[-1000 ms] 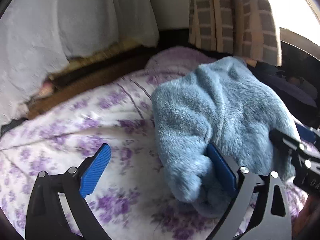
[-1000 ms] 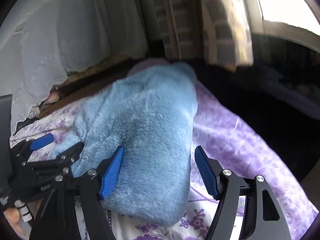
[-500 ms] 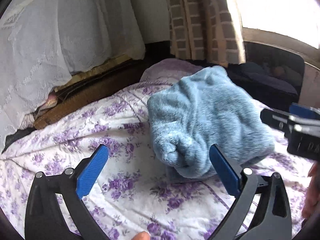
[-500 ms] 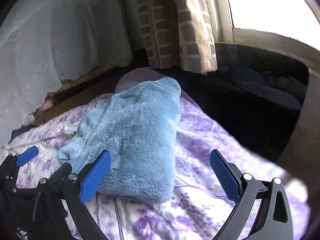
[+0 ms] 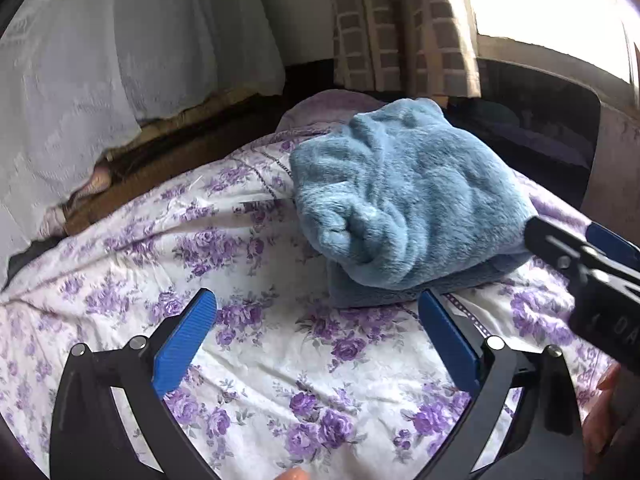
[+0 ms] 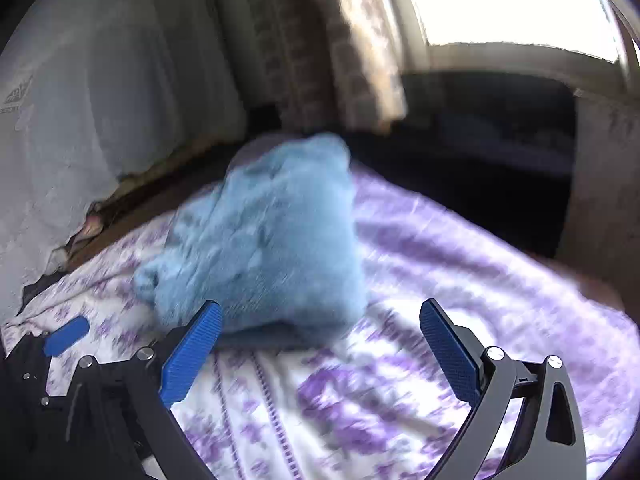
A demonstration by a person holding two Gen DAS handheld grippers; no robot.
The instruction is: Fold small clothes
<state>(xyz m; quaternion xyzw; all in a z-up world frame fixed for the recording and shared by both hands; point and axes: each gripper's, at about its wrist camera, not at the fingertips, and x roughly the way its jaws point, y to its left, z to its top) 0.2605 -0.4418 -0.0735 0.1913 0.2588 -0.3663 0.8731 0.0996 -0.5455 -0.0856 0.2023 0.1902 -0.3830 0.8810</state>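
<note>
Folded fluffy blue fleece garment [image 5: 404, 200] is left lying on the purple-flowered bed sheet [image 5: 256, 336]; left tool [image 5: 318, 336] and right tool [image 6: 320, 340] are released, nothing gripped.

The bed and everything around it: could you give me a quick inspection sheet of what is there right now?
Surface: bedspread, white with purple flowers, wrinkled.
Job's things: fluffy blue garment lying folded in a bundle on the bedspread, held by neither gripper.
Clutter: nothing seen on the bedspread.
Grippers: left gripper open, nothing between its blue pads; right gripper open, just short of the garment.
Cables: nothing seen.
Surroundings: white lace cloth at the left, checked curtain and a bright window behind.
</note>
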